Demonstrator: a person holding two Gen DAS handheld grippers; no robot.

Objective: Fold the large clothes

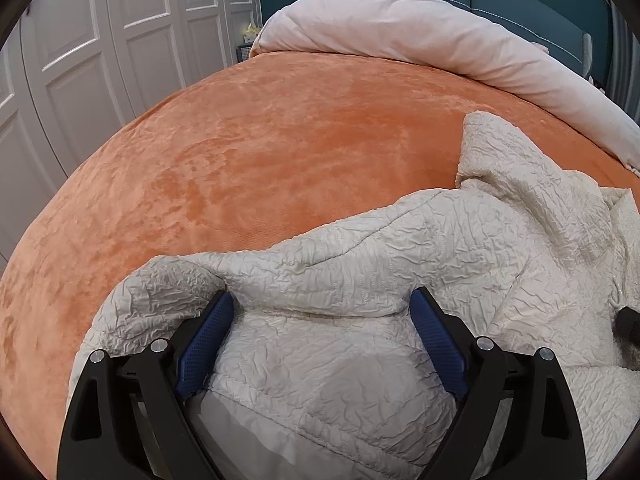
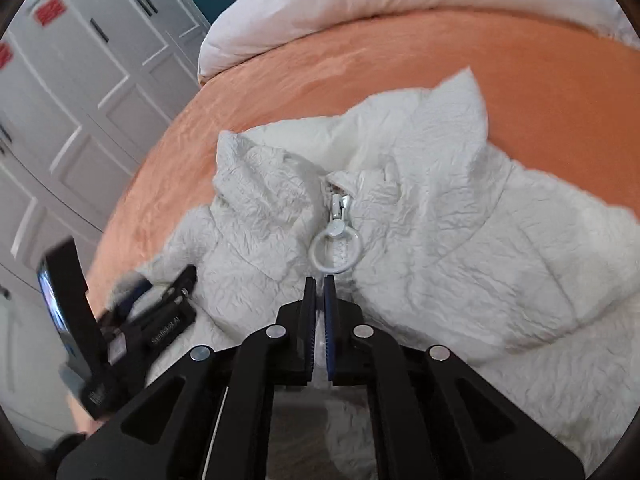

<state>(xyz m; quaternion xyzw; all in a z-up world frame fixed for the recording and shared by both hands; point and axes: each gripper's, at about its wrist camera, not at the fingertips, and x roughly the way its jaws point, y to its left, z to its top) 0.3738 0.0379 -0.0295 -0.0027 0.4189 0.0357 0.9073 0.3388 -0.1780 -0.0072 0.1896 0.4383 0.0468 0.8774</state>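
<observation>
Two grippers work over one garment here. We see a crinkled, quilted white puffer jacket (image 2: 420, 216) lying front-up on a bed covered in an orange velvety spread (image 1: 248, 152), its collar toward the rolled pale pink duvet (image 1: 420, 36) at the far end. Our left gripper (image 1: 322, 304) hangs over the jacket's sleeve end with its blue-padded jaws spread wide, nothing pinched between them. Our right gripper (image 2: 319, 284) has its jaws drawn nearly together just below the white ring-shaped zipper pull (image 2: 335, 250) (whether any fabric is caught, we cannot tell). White panelled wardrobe doors (image 1: 120, 28) stand beside the bed.
</observation>
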